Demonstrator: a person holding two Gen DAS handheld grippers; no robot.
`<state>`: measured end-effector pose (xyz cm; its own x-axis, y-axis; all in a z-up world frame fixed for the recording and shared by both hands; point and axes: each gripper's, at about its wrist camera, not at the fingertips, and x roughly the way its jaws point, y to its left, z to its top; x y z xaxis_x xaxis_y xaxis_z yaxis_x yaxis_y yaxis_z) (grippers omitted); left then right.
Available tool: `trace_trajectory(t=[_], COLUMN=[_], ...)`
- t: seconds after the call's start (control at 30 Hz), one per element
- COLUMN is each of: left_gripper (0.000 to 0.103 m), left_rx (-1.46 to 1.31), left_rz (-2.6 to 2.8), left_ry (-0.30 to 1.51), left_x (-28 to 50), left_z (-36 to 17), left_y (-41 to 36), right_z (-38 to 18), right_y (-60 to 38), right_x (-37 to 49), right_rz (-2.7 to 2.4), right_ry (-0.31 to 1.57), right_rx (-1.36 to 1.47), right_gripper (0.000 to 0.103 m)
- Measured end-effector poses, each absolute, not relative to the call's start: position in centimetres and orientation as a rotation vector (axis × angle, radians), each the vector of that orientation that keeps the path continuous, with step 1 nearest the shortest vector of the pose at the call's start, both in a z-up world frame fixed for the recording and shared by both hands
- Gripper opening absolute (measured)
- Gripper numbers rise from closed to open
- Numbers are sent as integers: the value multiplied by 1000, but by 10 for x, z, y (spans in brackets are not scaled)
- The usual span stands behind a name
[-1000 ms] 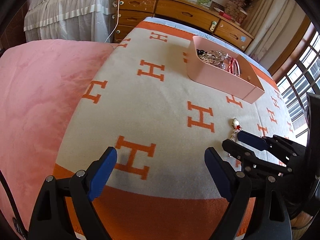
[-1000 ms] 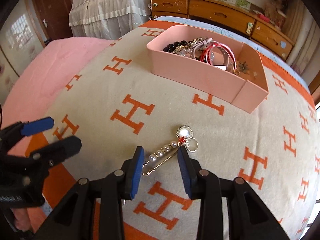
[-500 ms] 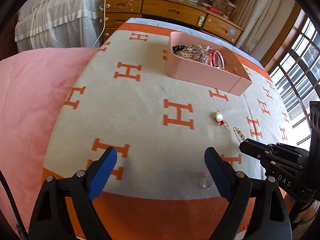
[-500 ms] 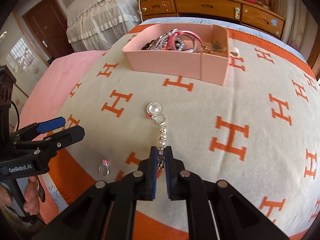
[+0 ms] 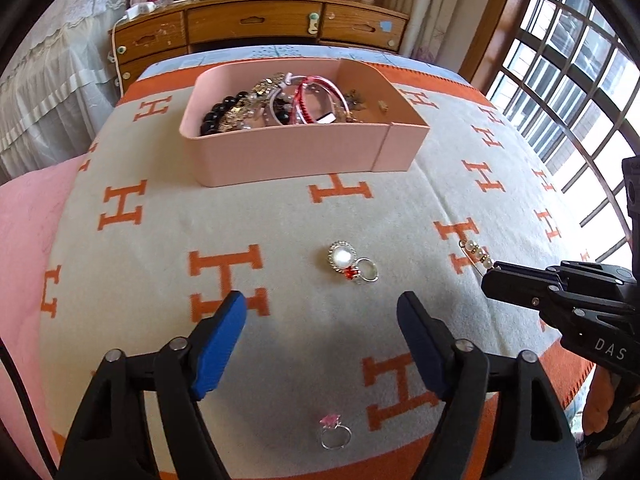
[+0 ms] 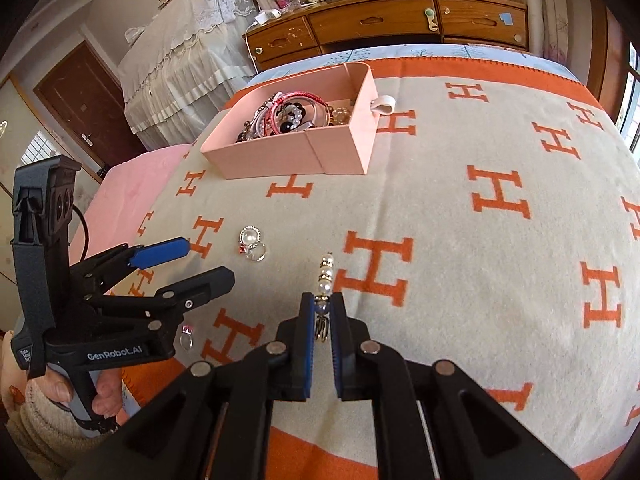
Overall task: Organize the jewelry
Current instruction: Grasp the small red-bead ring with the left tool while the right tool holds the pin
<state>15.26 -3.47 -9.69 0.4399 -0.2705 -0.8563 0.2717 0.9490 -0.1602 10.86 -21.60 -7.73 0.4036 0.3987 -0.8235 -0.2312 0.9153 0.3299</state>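
A pink box (image 5: 304, 152) (image 6: 280, 156) holding several bracelets and beads stands on the H-patterned blanket. My right gripper (image 6: 323, 300) (image 5: 496, 270) is shut on a pearl pin (image 6: 325, 274) (image 5: 476, 250), whose beads stick out past the pads. A pearl ring with a red stone and a loop (image 5: 349, 261) (image 6: 251, 242) lies just ahead of my left gripper (image 5: 320, 304) (image 6: 208, 262). That gripper's jaws are closing, with only bare blanket between them. A small pink-stone ring (image 5: 335, 434) (image 6: 187, 334) lies under the left gripper, near the blanket's orange border.
A wooden dresser (image 5: 256, 28) with clutter on top stands behind the bed. A pink cover (image 5: 24, 240) lies to the left, and a lace-draped piece of furniture (image 6: 180, 64) stands beyond it. A barred window (image 5: 568, 92) is on the right. A hand (image 6: 96, 396) holds the left gripper.
The right gripper shut on the pearl pin and drew it away from the pearl ring. The left gripper swung toward the pearl ring and its jaws narrowed.
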Motion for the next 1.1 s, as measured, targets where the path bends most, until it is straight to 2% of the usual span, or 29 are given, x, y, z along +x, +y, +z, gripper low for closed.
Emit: trace_trajectory(t=[0.13, 0.2, 0.27, 0.83, 0.97, 1.1], left_gripper=[56, 44, 37, 37, 24, 17], left_rx=[9, 7, 8, 110, 173, 196], left_rz=[-391, -421, -446, -568, -579, -588], left_ry=[1082, 1088, 1098, 1090, 1078, 1076], left_x=[159, 160, 163, 164, 165, 168], left_z=[-100, -98, -99, -96, -95, -95], left_y=[-40, -43, -45, -76, -83, -80], right_z=[-82, -85, -88, -96, -96, -96], right_y=[-225, -229, -232, -244, -246, -249], right_x=[109, 111, 112, 111, 111, 110], right_rz=[403, 401, 398, 422, 418, 416], right_ry=[1088, 1090, 1095, 1092, 1091, 1089], right_rx=[197, 210, 221, 265, 266, 271], right_gripper=[7, 7, 7, 7, 7, 7])
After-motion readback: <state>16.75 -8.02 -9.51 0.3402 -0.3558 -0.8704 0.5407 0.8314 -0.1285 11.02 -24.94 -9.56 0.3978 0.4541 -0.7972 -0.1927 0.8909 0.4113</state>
